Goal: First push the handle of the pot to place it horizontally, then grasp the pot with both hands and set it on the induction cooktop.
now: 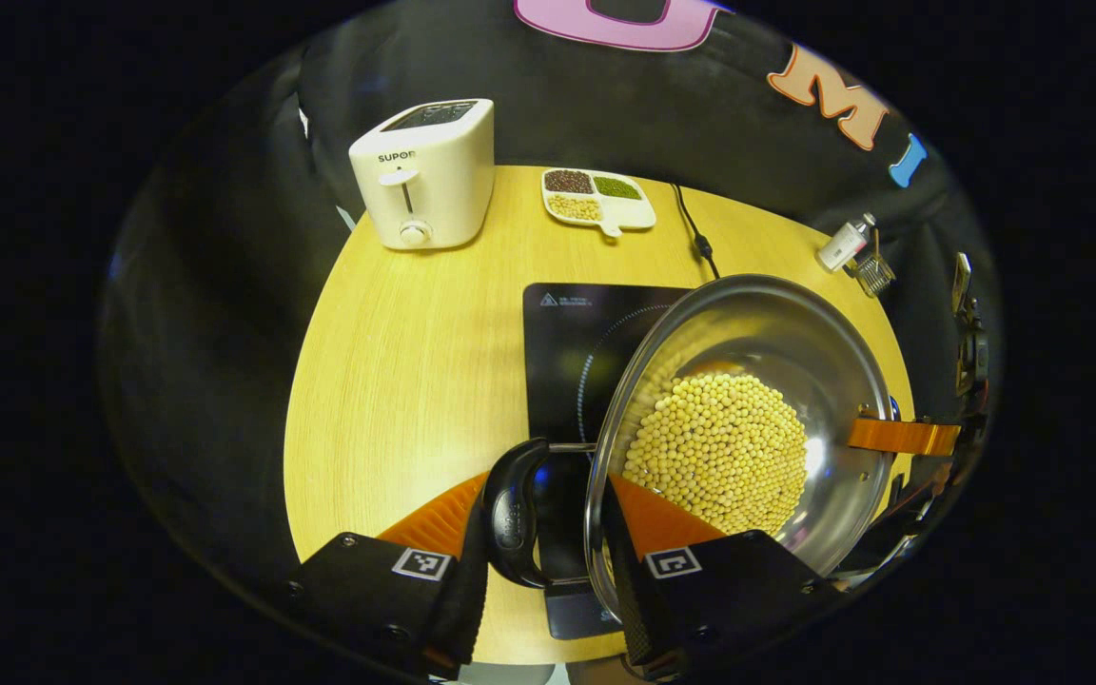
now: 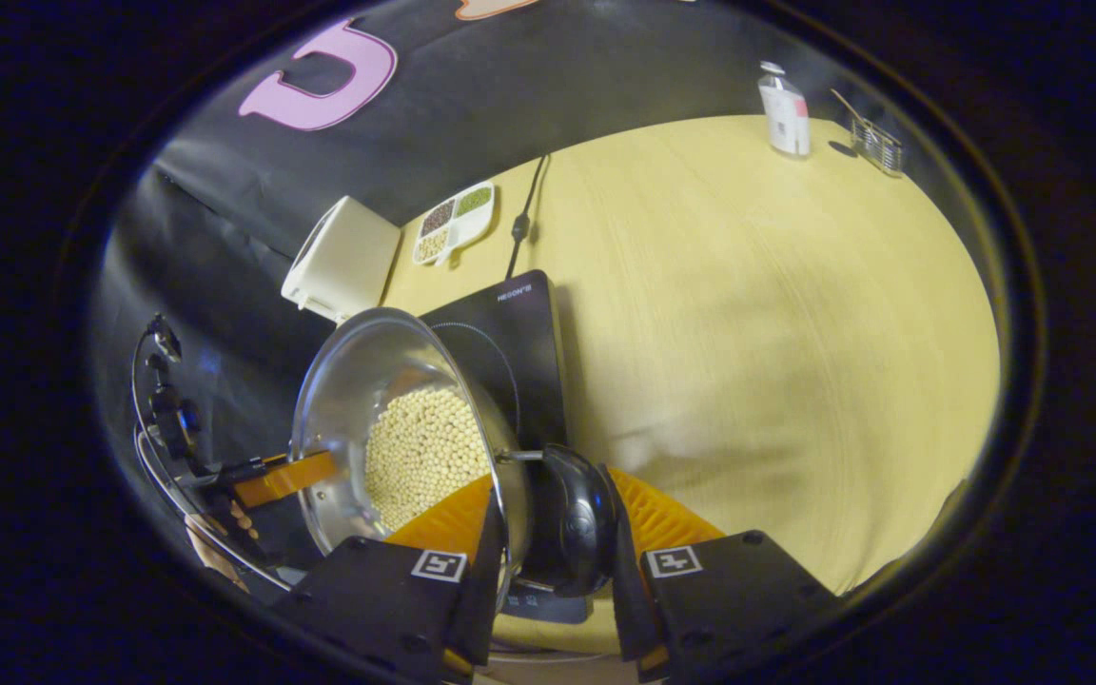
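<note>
Left gripper view: both grippers (image 1: 543, 533) (image 2: 548, 533) clamp the raised pot's (image 1: 748, 419) 2 handles (image 1: 515, 514).

cooktop (image 1: 567, 352) partly hidden under pot (image 1: 776, 323), far bottle (image 2: 784, 114) label unreadable

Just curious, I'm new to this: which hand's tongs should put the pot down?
Neither alone: left tongs and right tongs each clamp a handle, pot hanging above the cooktop; likely lower together.
</note>
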Demonstrator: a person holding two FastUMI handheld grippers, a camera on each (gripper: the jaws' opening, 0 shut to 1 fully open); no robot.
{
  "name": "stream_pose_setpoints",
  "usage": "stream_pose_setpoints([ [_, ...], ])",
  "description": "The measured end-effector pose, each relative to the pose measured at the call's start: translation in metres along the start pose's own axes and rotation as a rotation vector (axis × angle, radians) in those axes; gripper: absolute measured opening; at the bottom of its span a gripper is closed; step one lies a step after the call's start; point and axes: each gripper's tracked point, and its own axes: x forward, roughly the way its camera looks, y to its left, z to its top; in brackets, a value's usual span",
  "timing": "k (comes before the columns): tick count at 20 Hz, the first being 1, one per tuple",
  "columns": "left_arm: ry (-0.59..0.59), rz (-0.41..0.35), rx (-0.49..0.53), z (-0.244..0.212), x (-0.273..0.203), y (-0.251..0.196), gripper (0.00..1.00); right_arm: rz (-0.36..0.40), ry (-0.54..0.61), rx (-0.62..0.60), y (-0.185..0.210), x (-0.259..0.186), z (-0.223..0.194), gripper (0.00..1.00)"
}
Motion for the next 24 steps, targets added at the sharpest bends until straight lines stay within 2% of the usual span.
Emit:
stream_pose_setpoints([
  [5, -0.057, 0.031, 0.033, 0.024, 0.009, 0.014, 0.59, -0.003, -0.035, -0.013, 0.009, 0.017, 0.023, 0.54],
  [6, -0.065, 0.034, 0.035, 0.026, 0.011, 0.015, 0.59, -0.006, -0.034, -0.014, 0.009, 0.021, 0.025, 0.48],
  [7, -0.062, 0.037, 0.036, 0.026, 0.012, 0.016, 0.60, -0.011, -0.035, -0.016, 0.008, 0.024, 0.026, 0.47],
  [15, -0.082, 0.058, -0.003, 0.027, 0.014, 0.017, 0.63, -0.014, -0.058, -0.039, 0.005, 0.028, 0.032, 0.48],
  [16, -0.085, 0.063, -0.015, 0.026, 0.013, 0.018, 0.64, -0.010, -0.059, -0.037, 0.006, 0.030, 0.031, 0.55],
  [18, -0.094, 0.069, -0.046, 0.024, 0.012, 0.016, 0.66, 0.005, -0.065, -0.024, 0.008, 0.031, 0.034, 0.53],
  [19, -0.101, 0.064, -0.063, 0.022, 0.012, 0.014, 0.67, 0.009, -0.059, -0.009, 0.007, 0.025, 0.032, 0.63],
  [20, -0.104, 0.069, -0.074, 0.020, 0.007, 0.014, 0.74, 0.003, -0.064, 0.008, 0.006, 0.028, 0.028, 0.70],
  [21, -0.114, 0.068, -0.084, 0.017, 0.006, 0.012, 0.71, 0.003, -0.074, 0.018, 0.004, 0.026, 0.029, 0.78],
  [23, -0.141, 0.083, -0.093, 0.011, -0.005, 0.012, 1.00, -0.003, -0.126, 0.008, -0.004, 0.011, 0.035, 0.94],
  [24, -0.168, 0.088, -0.089, 0.014, -0.009, 0.012, 0.97, -0.011, -0.161, -0.005, -0.007, 0.002, 0.037, 0.94],
])
